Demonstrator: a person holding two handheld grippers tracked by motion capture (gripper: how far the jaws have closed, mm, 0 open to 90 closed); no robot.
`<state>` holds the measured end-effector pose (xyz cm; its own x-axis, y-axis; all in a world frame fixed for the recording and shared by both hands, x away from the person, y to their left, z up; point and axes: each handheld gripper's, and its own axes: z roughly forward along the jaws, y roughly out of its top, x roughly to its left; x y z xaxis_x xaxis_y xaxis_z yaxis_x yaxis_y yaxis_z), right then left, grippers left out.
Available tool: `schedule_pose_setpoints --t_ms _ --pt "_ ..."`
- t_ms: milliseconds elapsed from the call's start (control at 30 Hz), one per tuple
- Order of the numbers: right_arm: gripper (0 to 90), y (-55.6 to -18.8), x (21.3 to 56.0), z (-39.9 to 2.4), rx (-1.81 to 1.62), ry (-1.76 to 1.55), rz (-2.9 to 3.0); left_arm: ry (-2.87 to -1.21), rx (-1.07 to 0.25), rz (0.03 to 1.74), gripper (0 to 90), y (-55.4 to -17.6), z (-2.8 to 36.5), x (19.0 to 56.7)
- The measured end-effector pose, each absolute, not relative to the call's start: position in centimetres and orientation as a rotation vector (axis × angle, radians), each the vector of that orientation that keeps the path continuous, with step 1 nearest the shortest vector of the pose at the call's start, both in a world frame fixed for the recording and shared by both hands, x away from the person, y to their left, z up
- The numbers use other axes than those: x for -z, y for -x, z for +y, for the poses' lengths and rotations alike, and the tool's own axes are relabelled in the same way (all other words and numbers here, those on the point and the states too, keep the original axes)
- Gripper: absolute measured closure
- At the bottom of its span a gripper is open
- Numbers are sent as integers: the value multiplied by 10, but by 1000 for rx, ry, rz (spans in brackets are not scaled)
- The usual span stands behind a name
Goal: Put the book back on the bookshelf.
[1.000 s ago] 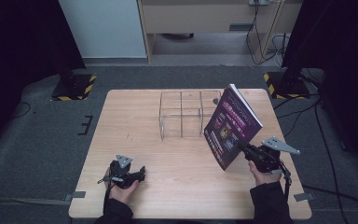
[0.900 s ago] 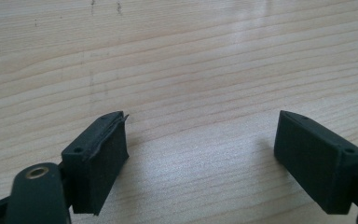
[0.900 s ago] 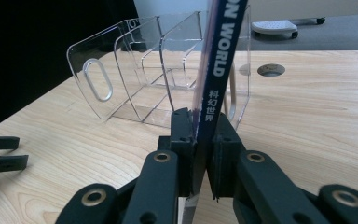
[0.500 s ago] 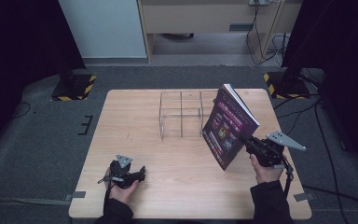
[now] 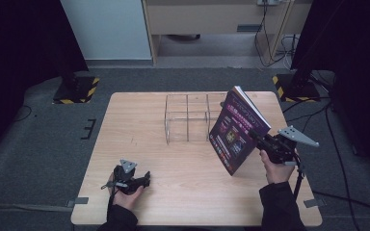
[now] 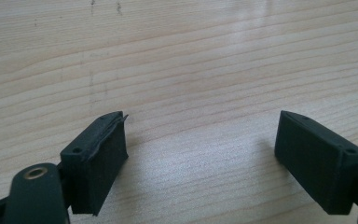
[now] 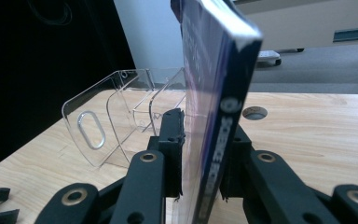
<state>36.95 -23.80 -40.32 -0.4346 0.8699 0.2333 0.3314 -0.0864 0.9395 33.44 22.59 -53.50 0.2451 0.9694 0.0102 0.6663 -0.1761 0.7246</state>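
High view shows the wooden table (image 5: pixel 183 202) as the biggest thing, and on its far middle part stands the clear plastic organizer (image 5: pixel 188 118) with upright dividers. Just right of the organizer is the purple book (image 5: pixel 236 132). The book is lifted on its edge and leans, its lower corner near the table and its top edge toward the far side. Its cover faces to the left and a little toward the person; its long axis runs from the near low corner up to the far top. In the right gripper view the spine (image 7: pixel 226 116) stands nearly vertical between the jaws.

The right gripper (image 5: pixel 262 140) holds the book at its spine side; the pads press on both faces, though the jaws have just been opening a little. The organizer lies to the left of the book and a little farther, so I judge the coming move is to carry the book sideways to a slot, keeping it upright and parallel to the dividers. The right hand is much nearer to the organizer.

The left gripper (image 5: pixel 144 177) rests at the near left of the table, well apart from the book. Its jaws stand wide with nothing between them, as the left gripper view shows above bare wood.
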Motion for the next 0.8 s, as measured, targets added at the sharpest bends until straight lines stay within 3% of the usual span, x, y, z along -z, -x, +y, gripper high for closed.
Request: schedule_pose_setpoints --t_ms 333,800 --pt "832 -373 398 -233 -1537 -1357 1726 -1920 -650 1489 157 -334 226 535" --pt "841 -376 384 -212 -1533 -1286 1688 -1920 -650 1488 157 -334 226 535"
